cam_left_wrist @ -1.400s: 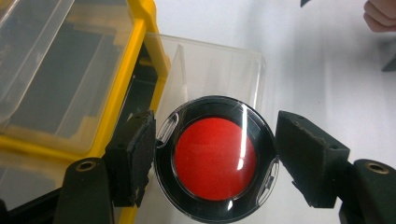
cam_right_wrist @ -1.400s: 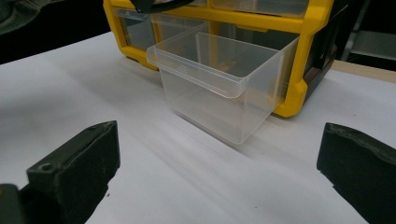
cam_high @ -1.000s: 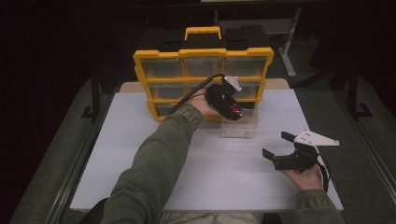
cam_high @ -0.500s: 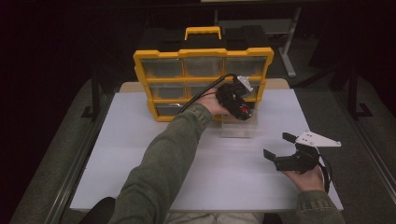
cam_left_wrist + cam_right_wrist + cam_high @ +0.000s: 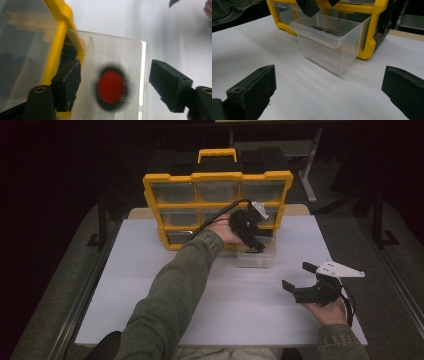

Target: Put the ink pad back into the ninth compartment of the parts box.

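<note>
Grippers around a pulled-out clear drawer

Right gripper [image 5: 300, 281] rests near-right on the white table [image 5: 150, 290], jaws spread, empty. Farther, the left gripper [image 5: 257, 242], jaws just opened, hangs over the clear drawer [image 5: 256, 257] holding a red-and-black disc [image 5: 111, 87], against the yellow organizer [image 5: 215, 177].

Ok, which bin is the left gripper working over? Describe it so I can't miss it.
Find the yellow organizer standing at the table's far edge. At its lower right corner a clear plastic bin sits on the white tabletop. Unlike the drawers in the frame, it is out, open-topped, with a red disc inside.
</note>
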Action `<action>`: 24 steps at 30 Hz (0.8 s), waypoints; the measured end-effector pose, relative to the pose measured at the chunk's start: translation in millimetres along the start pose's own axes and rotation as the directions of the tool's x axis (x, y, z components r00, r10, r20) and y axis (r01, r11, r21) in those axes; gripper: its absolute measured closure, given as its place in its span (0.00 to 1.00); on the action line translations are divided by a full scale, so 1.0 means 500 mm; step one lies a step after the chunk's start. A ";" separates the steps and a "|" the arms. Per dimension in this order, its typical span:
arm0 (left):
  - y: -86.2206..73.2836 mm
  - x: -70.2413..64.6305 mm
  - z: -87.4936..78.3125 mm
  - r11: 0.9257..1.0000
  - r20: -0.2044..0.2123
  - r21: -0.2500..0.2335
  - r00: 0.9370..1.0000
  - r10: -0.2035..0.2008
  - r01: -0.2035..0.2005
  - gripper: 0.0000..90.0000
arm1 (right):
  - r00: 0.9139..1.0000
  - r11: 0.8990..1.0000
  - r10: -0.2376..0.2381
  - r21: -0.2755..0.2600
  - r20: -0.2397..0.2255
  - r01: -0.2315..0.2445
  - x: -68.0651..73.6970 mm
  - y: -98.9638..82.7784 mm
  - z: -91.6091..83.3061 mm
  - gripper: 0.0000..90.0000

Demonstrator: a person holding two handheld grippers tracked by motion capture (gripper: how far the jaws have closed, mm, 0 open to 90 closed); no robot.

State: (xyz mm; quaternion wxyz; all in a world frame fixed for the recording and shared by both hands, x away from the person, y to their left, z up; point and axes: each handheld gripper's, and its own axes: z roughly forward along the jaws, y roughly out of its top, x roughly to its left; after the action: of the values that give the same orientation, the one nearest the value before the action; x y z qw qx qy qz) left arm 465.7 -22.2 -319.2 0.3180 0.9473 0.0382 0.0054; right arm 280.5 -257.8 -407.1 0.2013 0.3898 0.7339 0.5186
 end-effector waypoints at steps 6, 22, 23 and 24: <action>-0.005 -0.017 -0.016 1.000 0.024 -0.024 1.000 0.019 -0.019 0.12 | 1.000 1.000 -0.004 0.003 -0.001 0.004 0.001 0.000 0.000 0.00; -0.033 -0.053 -0.060 0.996 -0.012 -0.080 0.999 0.029 -0.030 0.00 | 1.000 1.000 -0.004 0.006 -0.001 0.004 0.003 0.000 0.002 0.00; -0.034 -0.056 -0.063 0.996 -0.012 -0.085 1.000 0.029 -0.030 0.00 | 1.000 1.000 -0.004 0.005 0.000 0.004 0.003 0.000 0.002 0.00; -0.036 -0.059 -0.067 0.995 -0.016 -0.090 0.999 0.034 -0.035 0.00 | 1.000 1.000 -0.004 0.005 0.000 0.004 0.003 0.001 0.002 0.00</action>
State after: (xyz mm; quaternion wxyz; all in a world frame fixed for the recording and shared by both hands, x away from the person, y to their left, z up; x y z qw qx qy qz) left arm 433.9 9.9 -302.9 0.3601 0.9324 0.0239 0.0193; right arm 280.3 -256.1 -407.1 0.2011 0.3889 0.7361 0.5162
